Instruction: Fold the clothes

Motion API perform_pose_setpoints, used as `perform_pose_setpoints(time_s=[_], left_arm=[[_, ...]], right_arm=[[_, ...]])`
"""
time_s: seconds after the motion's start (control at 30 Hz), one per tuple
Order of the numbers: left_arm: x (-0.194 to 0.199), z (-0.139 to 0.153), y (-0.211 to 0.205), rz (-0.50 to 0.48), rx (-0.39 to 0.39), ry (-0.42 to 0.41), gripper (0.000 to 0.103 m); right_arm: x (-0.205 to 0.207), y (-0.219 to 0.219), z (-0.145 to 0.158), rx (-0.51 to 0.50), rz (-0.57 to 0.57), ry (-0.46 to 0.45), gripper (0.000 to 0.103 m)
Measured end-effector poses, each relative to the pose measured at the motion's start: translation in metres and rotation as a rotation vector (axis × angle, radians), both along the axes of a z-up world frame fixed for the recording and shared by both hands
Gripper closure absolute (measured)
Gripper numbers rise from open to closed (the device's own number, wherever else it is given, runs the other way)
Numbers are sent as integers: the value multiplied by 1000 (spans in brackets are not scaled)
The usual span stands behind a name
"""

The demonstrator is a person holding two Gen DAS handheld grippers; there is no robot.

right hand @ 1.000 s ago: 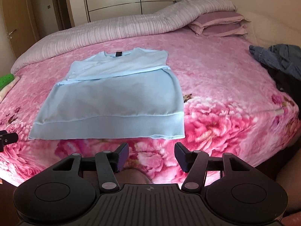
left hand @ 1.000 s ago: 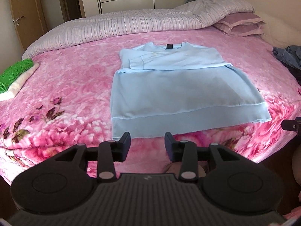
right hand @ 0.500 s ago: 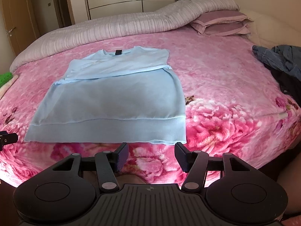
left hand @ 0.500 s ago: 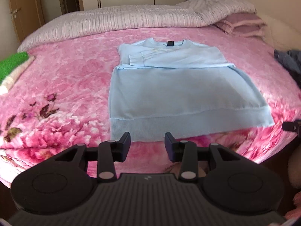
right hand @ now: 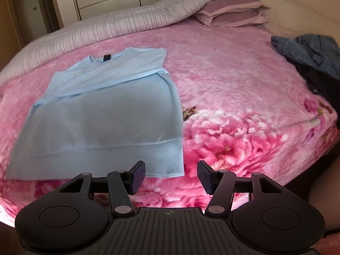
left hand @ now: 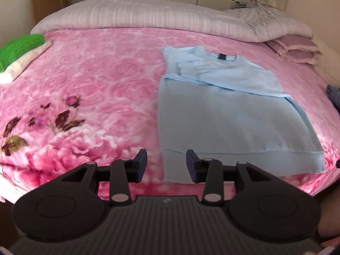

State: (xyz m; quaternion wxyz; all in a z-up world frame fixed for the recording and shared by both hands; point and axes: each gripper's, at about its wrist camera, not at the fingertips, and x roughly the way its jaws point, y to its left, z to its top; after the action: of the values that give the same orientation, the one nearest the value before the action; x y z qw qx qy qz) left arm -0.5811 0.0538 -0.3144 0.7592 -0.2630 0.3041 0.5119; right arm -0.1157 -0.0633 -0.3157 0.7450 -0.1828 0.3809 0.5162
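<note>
A light blue sweater lies flat on the pink floral blanket, sleeves folded across the chest, ribbed hem toward me. My left gripper is open, hovering just short of the hem's left corner with nothing between its fingers. My right gripper is also open and holds nothing, poised just in front of the hem's right corner. A dark neck label shows at the collar.
A pink floral blanket covers the bed, with a striped duvet and mauve pillows at the far side. Green and cream folded cloth lies far left. Crumpled denim and dark clothes lie at the right.
Both grippers have come closer to the sweater's hem. The left one swung left toward the left corner, the right one toward the right corner. Both stayed open.
</note>
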Motion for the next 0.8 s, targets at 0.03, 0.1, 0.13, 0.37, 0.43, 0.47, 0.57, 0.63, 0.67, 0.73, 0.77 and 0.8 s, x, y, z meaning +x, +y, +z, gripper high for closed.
perform_pose_setpoints(time_s=[0.03, 0.1, 0.13, 0.37, 0.43, 0.47, 0.57, 0.63, 0.67, 0.73, 0.77, 0.8], left_arm=[[-4, -1, 3, 8, 1, 5, 67], [-11, -5, 10, 20, -6, 10, 67], [-13, -7, 13, 18, -18, 4, 67], [-15, -31, 40, -4, -154, -120, 67], [-14, -39, 49, -2, -195, -152, 67], [-14, -43, 53, -2, -216, -168, 67], [-13, -56, 66, 1, -278, -217, 67], [-17, -63, 76, 9, -320, -267, 67], [-19, -67, 81, 15, -341, -295, 66], [-25, -75, 89, 27, -379, -358, 63], [-28, -77, 92, 28, -391, -385, 63], [-31, -80, 95, 29, -404, -411, 63]], right_arm=[[8, -1, -1, 12, -17, 22, 45], [25, -2, -2, 35, -52, 67, 45], [31, -3, -2, 42, -65, 80, 45], [62, 4, -17, 18, -90, 198, 45], [68, 9, -24, -2, -88, 233, 45], [71, 12, -27, -13, -87, 251, 45], [81, 18, -36, -6, -82, 333, 45], [88, 22, -43, 18, -81, 396, 45], [92, 25, -47, 30, -83, 430, 45], [100, 31, -56, 54, -86, 497, 45], [103, 34, -60, 61, -85, 521, 45], [106, 37, -66, 62, -86, 549, 45]])
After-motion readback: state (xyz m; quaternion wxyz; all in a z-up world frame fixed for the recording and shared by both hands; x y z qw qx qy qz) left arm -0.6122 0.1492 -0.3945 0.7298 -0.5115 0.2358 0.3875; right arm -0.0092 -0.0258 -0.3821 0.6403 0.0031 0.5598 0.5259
